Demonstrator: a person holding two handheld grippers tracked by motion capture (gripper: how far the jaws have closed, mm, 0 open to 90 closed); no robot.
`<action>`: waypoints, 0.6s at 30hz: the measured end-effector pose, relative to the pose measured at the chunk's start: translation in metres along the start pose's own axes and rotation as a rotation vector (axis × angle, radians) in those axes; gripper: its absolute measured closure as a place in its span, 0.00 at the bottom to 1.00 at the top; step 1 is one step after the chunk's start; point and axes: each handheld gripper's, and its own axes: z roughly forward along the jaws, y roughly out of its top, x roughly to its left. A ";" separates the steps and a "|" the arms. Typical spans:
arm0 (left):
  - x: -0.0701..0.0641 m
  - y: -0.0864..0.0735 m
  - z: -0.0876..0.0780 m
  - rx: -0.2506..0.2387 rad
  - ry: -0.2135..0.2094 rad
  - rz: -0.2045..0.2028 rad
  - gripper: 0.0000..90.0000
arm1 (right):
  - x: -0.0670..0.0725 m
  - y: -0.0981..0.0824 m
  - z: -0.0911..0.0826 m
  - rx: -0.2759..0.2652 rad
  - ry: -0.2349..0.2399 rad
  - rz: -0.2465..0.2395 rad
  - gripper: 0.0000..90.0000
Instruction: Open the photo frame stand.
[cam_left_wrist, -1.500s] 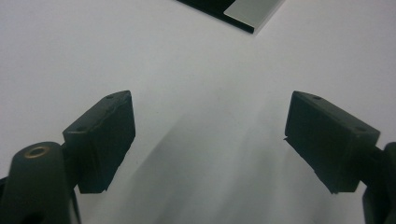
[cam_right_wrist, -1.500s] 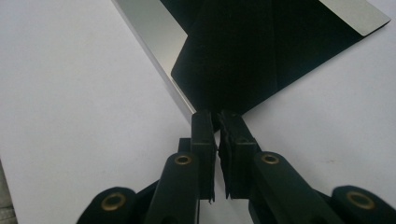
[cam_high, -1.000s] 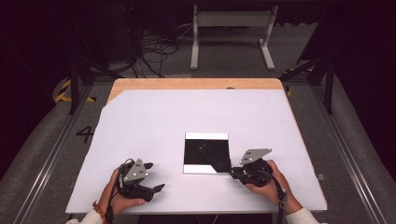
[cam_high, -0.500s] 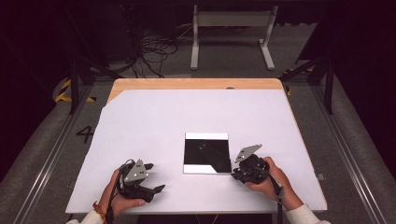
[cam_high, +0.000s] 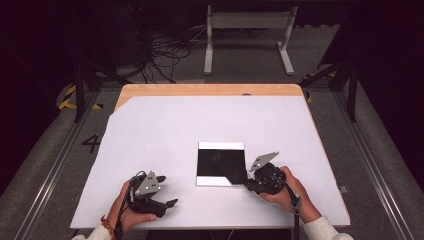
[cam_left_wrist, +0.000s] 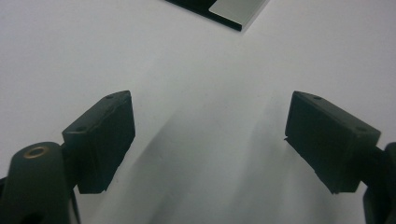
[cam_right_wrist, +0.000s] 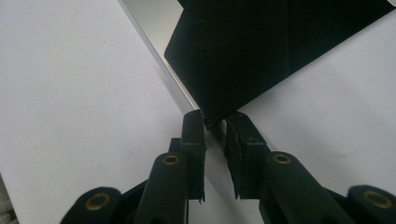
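Observation:
A square black sheet (cam_high: 217, 160) lies on a white-edged backing (cam_high: 212, 182) at the middle front of the table. My right gripper (cam_high: 248, 184) is at its near right corner. In the right gripper view the gripper (cam_right_wrist: 215, 122) is shut on the corner tip of the black sheet (cam_right_wrist: 261, 51), which is raised off the pale backing (cam_right_wrist: 154, 23). My left gripper (cam_high: 170, 204) rests near the front left edge, a good way from the sheet. In the left gripper view it (cam_left_wrist: 210, 135) stands open with only bare table between the jaws, and the backing's corner (cam_left_wrist: 233, 9) shows at the top.
The white table cover (cam_high: 165, 135) has bare room on all sides of the sheet. A wooden strip (cam_high: 210, 90) runs along the far edge. Beyond the table are cables (cam_high: 165, 55) and a grey stand (cam_high: 247, 30) on the floor.
The right gripper has shifted slightly and tilted. The sheet's near right corner now stands peeled up from the backing. The left gripper has stayed put.

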 end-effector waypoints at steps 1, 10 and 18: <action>0.000 0.000 0.000 0.000 0.001 0.000 0.18 | -0.001 -0.001 0.000 -0.015 0.004 0.012 0.83; -0.001 0.000 0.000 0.005 0.002 0.002 0.18 | -0.011 -0.008 0.002 -0.100 0.091 0.094 0.80; -0.001 0.000 0.002 0.012 0.000 0.001 0.18 | -0.011 -0.008 0.001 -0.149 0.107 0.110 0.79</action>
